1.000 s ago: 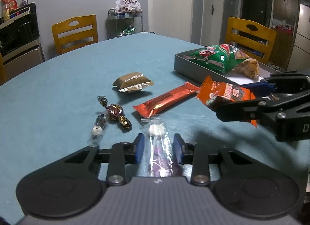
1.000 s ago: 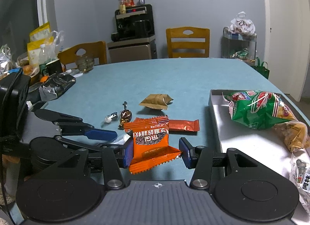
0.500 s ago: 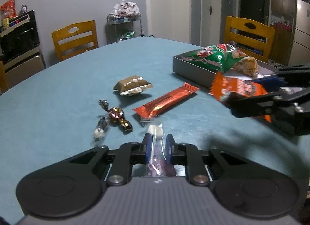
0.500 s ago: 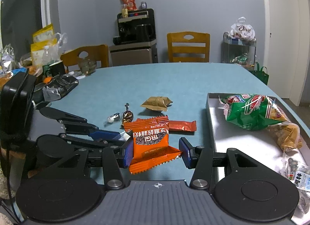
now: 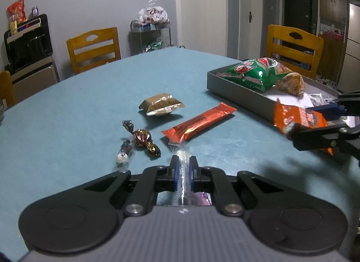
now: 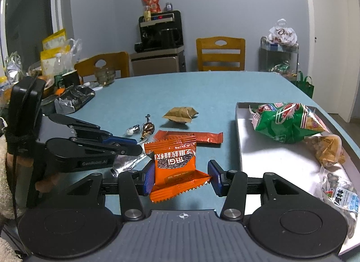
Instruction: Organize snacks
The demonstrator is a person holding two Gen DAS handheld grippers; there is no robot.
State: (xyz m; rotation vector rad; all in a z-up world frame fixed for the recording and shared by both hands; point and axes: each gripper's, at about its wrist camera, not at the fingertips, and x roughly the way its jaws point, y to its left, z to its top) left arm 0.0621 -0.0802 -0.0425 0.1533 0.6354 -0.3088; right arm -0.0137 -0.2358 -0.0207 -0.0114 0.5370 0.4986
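Left wrist view shows your left tool (image 5: 182, 173) clenched on a clear candy wrapper (image 5: 184, 179), its jaws having just been closing onto it. Your right tool (image 6: 181, 177) grips an orange snack packet (image 6: 174, 162) held above the counter (image 6: 180, 90), just beside the grey tray (image 6: 239, 140). The tray already holds a green chip bag (image 6: 285, 123), a tan snack bag and a small printed packet, so you look partly through. Left on the counter: a red bar (image 5: 198, 123), a gold-brown pouch (image 5: 160, 104), a foil-wrapped candy (image 5: 142, 139) and a small clear-wrapped sweet (image 5: 123, 155). The counter is teal, with wooden chairs around it, grey walls, and a dark appliance in the background.
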